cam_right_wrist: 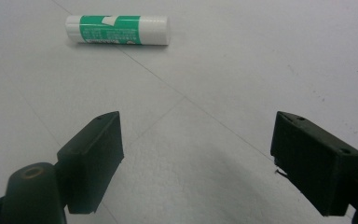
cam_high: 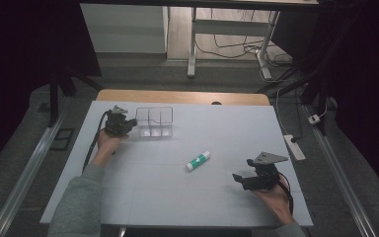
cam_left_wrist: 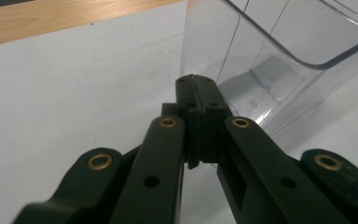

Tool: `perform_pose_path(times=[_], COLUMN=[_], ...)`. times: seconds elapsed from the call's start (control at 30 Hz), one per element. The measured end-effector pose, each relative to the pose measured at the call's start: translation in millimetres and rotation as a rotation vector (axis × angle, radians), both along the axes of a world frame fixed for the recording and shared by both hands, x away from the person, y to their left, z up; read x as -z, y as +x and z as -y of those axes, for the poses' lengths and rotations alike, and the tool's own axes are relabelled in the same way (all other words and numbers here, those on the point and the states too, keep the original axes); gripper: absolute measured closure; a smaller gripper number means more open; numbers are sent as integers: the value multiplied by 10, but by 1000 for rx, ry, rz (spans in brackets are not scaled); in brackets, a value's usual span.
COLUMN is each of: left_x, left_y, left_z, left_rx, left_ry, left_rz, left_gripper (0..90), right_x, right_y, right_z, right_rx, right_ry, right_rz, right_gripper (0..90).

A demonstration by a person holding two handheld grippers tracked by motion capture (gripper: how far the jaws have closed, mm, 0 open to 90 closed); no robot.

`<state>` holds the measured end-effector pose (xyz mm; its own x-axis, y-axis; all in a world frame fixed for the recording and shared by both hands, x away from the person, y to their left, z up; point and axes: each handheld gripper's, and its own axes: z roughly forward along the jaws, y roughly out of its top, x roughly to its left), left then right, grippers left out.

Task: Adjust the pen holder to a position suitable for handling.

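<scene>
Two tongs, a bin, a glue stick on the table (cam_high: 143, 197)
Left tongs (cam_high: 128, 124) pinch the bin (cam_high: 154, 121) wall; right tongs (cam_high: 240, 178) gape wide, empty, near the glue stick (cam_high: 198, 161); bare table between.

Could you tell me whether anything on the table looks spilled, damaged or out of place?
Nothing stands out. The glue stick lies intact on its side, and the clear divided organizer stands upright beside the left gripper.

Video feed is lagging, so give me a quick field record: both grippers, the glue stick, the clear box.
left gripper: shut, jaws together, tips at the clear box's near wall
right gripper: open, nothing held, pointed toward the glue stick
glue stick: lying flat mid-table, untouched
clear box: upright, divided compartments, looks empty
table: white top
</scene>
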<state>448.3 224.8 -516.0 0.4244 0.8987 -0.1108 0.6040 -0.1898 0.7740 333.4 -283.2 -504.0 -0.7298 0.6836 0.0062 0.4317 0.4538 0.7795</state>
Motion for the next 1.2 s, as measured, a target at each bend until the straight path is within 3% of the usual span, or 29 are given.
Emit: perform_pose_path(times=[0.53, 1.2], left_x=[-62, -109], left_y=[8, 168], left_z=[286, 641], left_rx=[55, 98], left_ry=[-15, 14], left_rz=[9, -2], left_gripper=[890, 889], right_x=[6, 3], right_y=[5, 9], right_z=[-2, 4], right_rx=[0, 0], right_ry=[-12, -13], right_rz=[-10, -6], right_gripper=[163, 164])
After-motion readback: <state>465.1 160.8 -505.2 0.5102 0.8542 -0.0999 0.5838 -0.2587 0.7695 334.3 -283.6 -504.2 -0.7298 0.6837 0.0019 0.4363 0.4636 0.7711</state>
